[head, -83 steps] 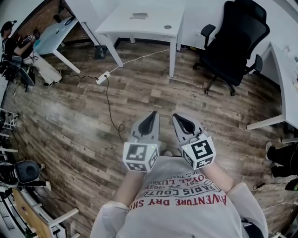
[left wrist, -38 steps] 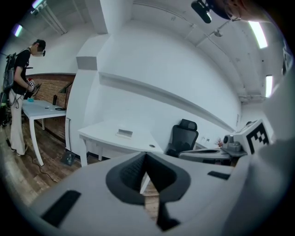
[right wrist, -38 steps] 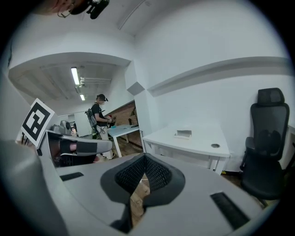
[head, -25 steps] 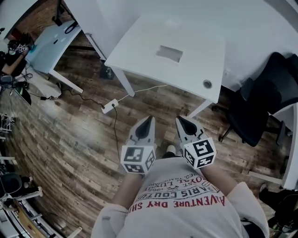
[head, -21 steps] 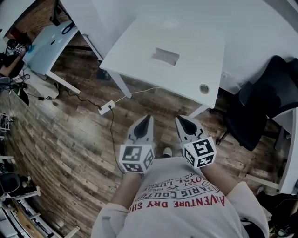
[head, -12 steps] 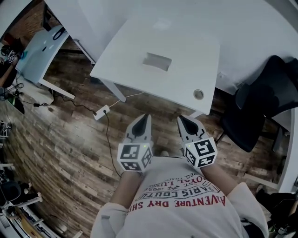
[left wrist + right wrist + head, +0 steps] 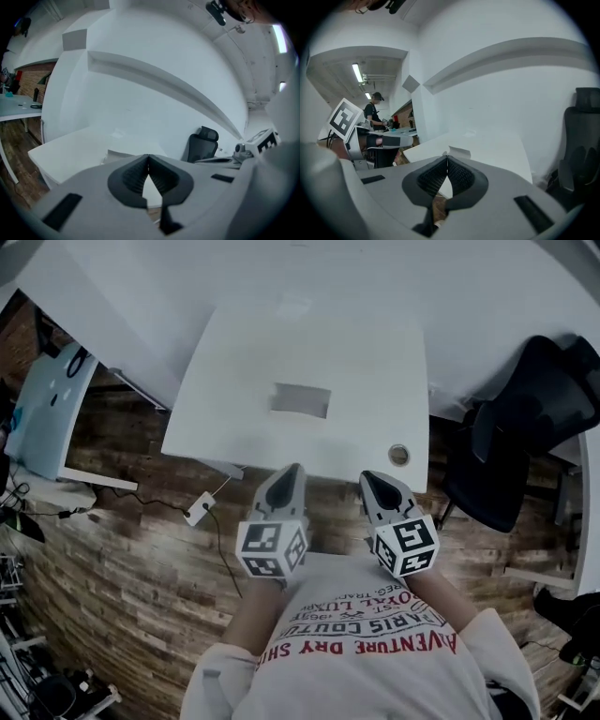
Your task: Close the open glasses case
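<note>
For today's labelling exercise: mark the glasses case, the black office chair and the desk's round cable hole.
glasses case [image 7: 301, 400], head view, middle of its grey surface.
black office chair [image 7: 525, 413], head view, its dark upholstery.
cable hole [image 7: 399, 455], head view, its round centre.

White desk [image 7: 356, 352] against the far wall, black office chair [image 7: 514, 427] to its right, power strip [image 7: 198, 509] on wood floor [image 7: 112, 596] at left

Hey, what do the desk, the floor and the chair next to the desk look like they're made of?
Desk: smooth matte white top, likely laminate or painted board; no grain shows.
Floor: brown planks with visible grain and seams, so wood or wood-look laminate.
Chair: black with a dull surface, probably fabric or mesh over plastic; too small to tell which.
</note>
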The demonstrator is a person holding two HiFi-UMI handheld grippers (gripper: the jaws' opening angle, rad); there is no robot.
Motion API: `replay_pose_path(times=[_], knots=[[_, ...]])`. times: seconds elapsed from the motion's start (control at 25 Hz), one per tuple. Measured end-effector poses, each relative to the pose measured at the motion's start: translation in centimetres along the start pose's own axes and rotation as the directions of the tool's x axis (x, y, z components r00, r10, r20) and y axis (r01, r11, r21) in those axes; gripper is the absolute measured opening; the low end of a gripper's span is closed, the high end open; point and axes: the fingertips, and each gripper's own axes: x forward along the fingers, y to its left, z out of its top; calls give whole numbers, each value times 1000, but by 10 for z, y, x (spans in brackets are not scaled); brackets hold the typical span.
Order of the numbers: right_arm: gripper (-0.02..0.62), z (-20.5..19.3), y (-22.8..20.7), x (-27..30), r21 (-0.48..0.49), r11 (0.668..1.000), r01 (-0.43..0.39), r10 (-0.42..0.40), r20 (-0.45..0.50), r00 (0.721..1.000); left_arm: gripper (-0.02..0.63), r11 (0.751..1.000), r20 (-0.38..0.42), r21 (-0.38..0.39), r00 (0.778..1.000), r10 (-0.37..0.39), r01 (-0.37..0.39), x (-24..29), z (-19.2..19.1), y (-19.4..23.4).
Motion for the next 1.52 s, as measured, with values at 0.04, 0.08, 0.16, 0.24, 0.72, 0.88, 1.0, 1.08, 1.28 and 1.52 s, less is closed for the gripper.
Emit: replay_pose_path(times=[0.04,0.08,0.16,0.24,0.72,0.88,1.0,1.08,1.28,1.52], knots=[[12,4,-1,10,9,1000,16,-16,-5,1000,-3,1000,-8,-1,1000,-23,23,10,6,7],[12,9,-2,20,16,999,34,-34,-8,999,-3,999,-15,0,999,-46,46,19,13,14],[12,21,-3,44,26,997,68,-68,-8,998,-3,996,-29,12,995,-93,94,35,25,27],[12,34,-2,72,40,995,93,-93,-4,996,-3,991,-50,22,990,-130,131,50,33,42],[12,53,-11,178,105,974,199,-191,-82,978,-3,974,-226,-1,948,-223,228,123,35,136],[12,52,-32,191,103,971,215,-203,-110,973,-3,977,-234,-34,949,-212,209,143,36,147],[12,51,-47,202,90,974,207,-194,-130,972,-3,981,-271,-47,943,-193,187,157,24,150],[12,48,-57,210,79,978,195,-182,-145,972,-3,984,-312,-31,933,-178,177,166,8,149],[12,36,-77,236,56,988,142,-129,-197,972,-3,987,-429,-34,889,-159,160,183,-38,146],[12,20,-96,265,35,995,95,-84,-240,967,-3,990,-496,-47,858,-137,131,203,-69,146]])
